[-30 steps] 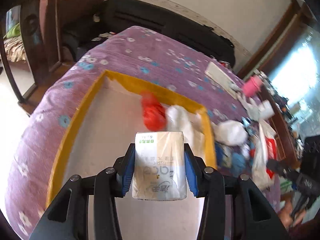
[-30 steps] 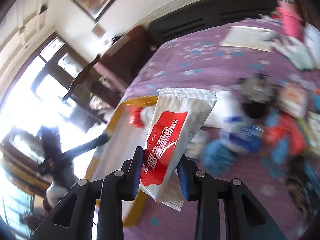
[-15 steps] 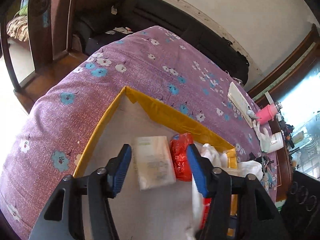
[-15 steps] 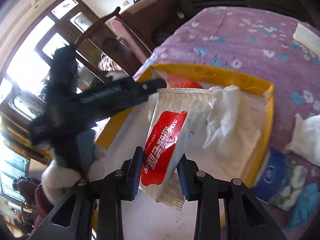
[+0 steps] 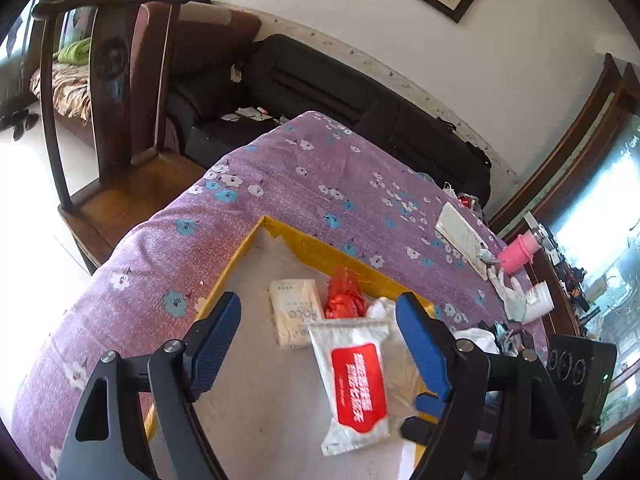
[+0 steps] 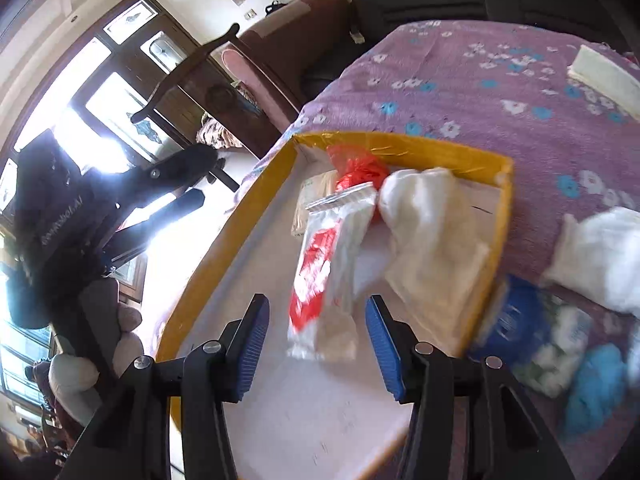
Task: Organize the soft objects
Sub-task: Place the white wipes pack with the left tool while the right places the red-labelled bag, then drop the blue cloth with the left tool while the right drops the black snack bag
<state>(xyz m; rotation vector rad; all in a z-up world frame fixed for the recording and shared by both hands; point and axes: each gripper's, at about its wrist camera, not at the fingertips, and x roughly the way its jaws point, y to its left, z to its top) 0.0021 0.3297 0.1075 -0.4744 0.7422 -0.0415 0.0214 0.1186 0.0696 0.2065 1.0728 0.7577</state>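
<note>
The items past the right edge of the yellow-rimmed box (image 6: 256, 184), among them a blue pack (image 6: 508, 320) and a turquoise bundle (image 6: 596, 384), are smeared by blur in the right wrist view and cannot be identified. The wet-wipe pack (image 5: 352, 380) carries a red label with white characters too soft to read. The beige tissue pack (image 5: 294, 312) shows a small green mark near its top and pale lettering that stays unclear. Both packs lie on the white floor of the box, which sits on the purple flowered bed cover (image 5: 320, 184) near its left edge; the tissue pack is toward the box's far corner, with the wipe pack just nearer and overlapping its corner. A red plastic bag (image 5: 344, 296) and a white cloth (image 6: 424, 216) lie against the far wall. The left claw (image 5: 318, 344) hangs wide apart over them, holding nothing. The right claw (image 6: 316, 344) is also spread, blue pads either side of the wipe pack without touching it.
</note>
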